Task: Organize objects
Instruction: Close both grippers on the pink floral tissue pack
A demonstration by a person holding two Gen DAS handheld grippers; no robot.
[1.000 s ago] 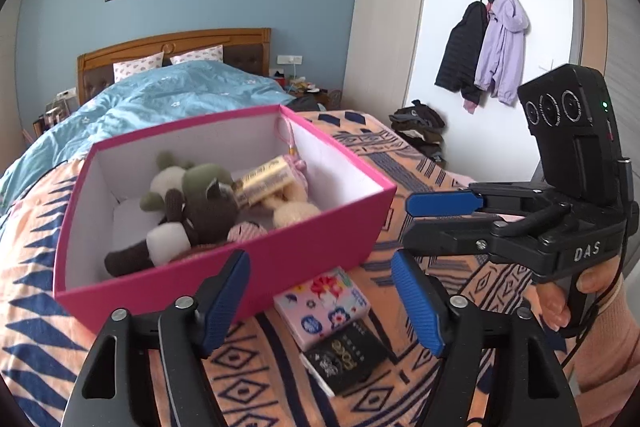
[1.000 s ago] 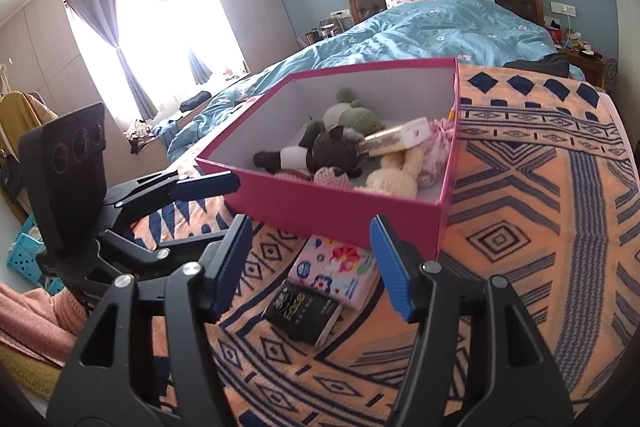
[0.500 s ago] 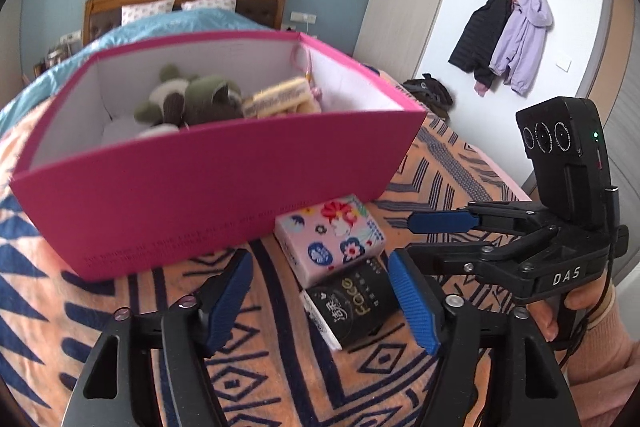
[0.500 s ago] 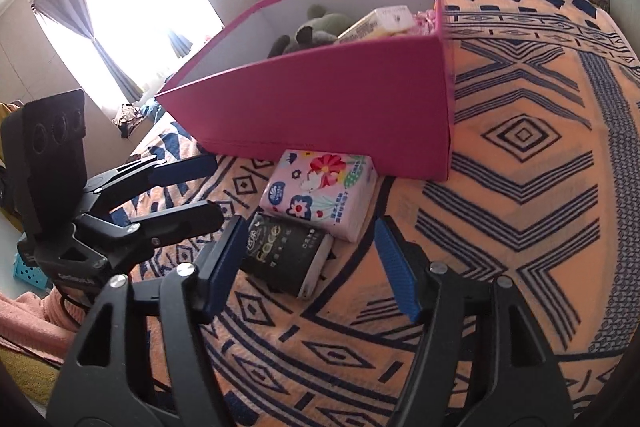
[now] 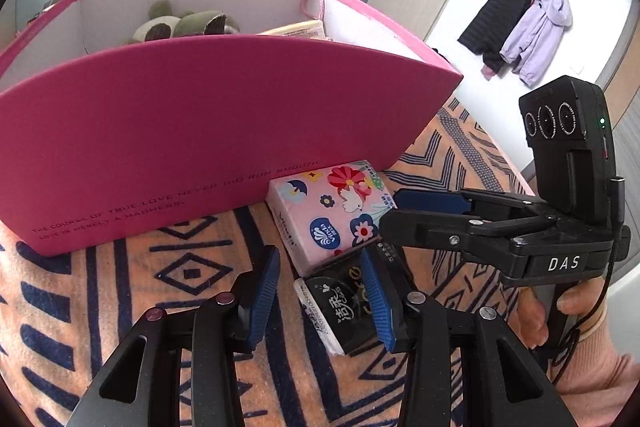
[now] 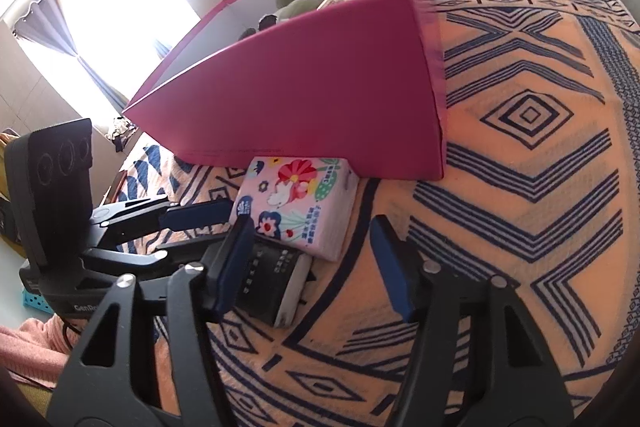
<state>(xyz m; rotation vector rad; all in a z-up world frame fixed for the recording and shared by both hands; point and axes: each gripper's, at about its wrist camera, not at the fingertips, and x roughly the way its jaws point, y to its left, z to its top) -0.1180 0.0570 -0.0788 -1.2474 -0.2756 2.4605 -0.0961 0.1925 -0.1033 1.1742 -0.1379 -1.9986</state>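
Note:
A black tissue pack [image 5: 340,307] lies on the patterned blanket [image 5: 140,279], touching a pink flowery tissue pack [image 5: 332,211] that rests against the pink box [image 5: 200,131]. My left gripper [image 5: 320,297] is low over the black pack with its jaws closing. The pack sits between them and the left pad stands apart from it. My right gripper [image 6: 316,263] is also closing, with the black pack's [image 6: 272,287] end and the flowery pack's [image 6: 296,203] corner between its fingers, neither pressed. In the box lie plush toys [image 5: 180,23].
The pink box wall [image 6: 320,87] rises right behind the packs. The two grippers face each other closely, the right gripper [image 5: 432,215] at the flowery pack's side. A hand [image 5: 552,311] holds its grip. Coats [image 5: 520,31] hang on the far wall; curtains [image 6: 52,23] frame a bright window.
Both grippers have sunk toward the blanket and come close to the two tissue packs. The left jaws have narrowed around the black pack. The box now looms higher in both views.

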